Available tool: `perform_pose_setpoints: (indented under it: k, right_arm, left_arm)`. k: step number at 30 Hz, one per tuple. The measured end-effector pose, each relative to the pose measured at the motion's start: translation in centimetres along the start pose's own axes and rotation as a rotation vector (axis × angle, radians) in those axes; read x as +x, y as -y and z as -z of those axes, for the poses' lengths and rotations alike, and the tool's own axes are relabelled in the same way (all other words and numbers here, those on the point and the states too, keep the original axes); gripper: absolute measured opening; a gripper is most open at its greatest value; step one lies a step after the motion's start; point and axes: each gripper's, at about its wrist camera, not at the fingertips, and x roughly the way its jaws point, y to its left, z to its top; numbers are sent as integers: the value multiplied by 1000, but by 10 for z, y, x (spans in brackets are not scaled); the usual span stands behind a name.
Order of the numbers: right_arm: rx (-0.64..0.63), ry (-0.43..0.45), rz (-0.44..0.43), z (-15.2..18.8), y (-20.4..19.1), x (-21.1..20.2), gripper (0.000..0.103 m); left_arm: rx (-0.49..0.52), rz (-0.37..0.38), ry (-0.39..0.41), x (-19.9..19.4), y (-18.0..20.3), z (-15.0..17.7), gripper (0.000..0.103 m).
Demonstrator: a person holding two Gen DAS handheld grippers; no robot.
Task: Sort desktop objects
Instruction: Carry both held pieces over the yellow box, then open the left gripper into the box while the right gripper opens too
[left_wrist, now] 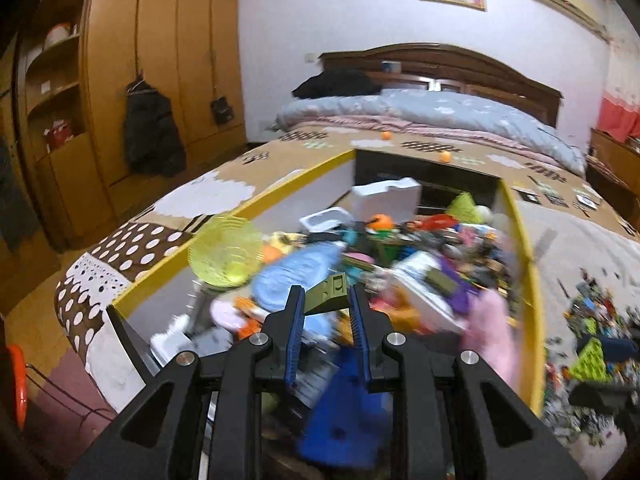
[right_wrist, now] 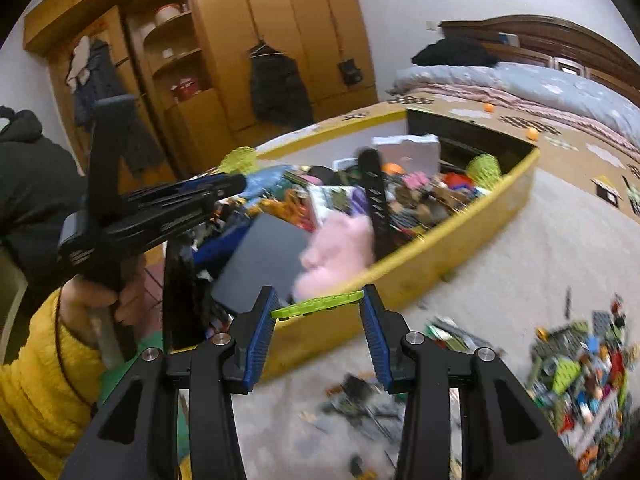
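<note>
Left gripper (left_wrist: 326,300) was narrowly set, pads clamped on an olive-green brick (left_wrist: 330,294), held above the toy clutter in the yellow-rimmed box (left_wrist: 530,280). Right gripper (right_wrist: 318,306) stood about half open, pads pressed on the two ends of a lime-green plate (right_wrist: 318,305), over the box's near wall. A pink plush (right_wrist: 336,252) lay inside, just beyond that plate. A loose pile of bricks (right_wrist: 580,380) sat on the grey mat (right_wrist: 520,248), right of the box. Frames were motion-blurred.
</note>
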Motion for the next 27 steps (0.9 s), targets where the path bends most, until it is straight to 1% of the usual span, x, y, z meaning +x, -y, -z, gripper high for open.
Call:
perform_pose_setpoints:
  k: [7, 14, 18, 19, 20, 21, 22, 24, 27]
  right_arm:
    - [-23, -19, -16, -23, -19, 35, 43]
    - [-25, -30, -1, -35, -21, 59, 43]
    - [-43, -30, 9, -38, -24, 65, 43]
    - [-49, -28, 13, -39, -26, 65, 44]
    - [-57, -30, 15, -39, -27, 66, 44]
    - [-62, -31, 16, -39, -28, 66, 45]
    - [-63, -32, 15, -39, -28, 66, 48]
    - [-60, -33, 6, -39, -29, 66, 50]
    - [-58, -36, -1, -38, -29, 66, 51]
  left_arm:
    - [-27, -44, -34, 25, -25, -15, 22]
    - [-41, -50, -43, 35, -29, -14, 22]
    - [-50, -55, -48, 35, -29, -13, 22]
    - [-52, -55, -47, 35, -29, -13, 27]
    - [-54, -54, -47, 35, -29, -13, 36]
    - [-57, -52, -46, 34, -29, -13, 41]
    - [-59, -51, -44, 33, -29, -13, 49]
    - [-54, -58, -31, 29, -27, -13, 55]
    - [-33, -70, -19, 24, -23, -13, 62]
